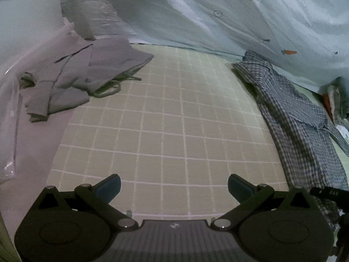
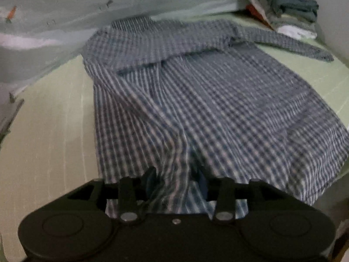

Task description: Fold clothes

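On the grid-patterned mat (image 1: 165, 118), a plaid shirt (image 2: 196, 100), slightly blurred, lies spread.

Left gripper (image 1: 174, 186): its two blue-tipped fingers are wide apart, holding nothing, low over the mat.
Mat (image 1: 165, 118): tan with pale grid lines.
Gray clothes (image 1: 87, 74): a loose pile with a cord, at the mat's far left corner.
Checked shirt (image 1: 298, 118): blue and white, lying along the mat's right edge.
Pale blue sheet (image 1: 218, 11): bunched up behind the mat's far edge.
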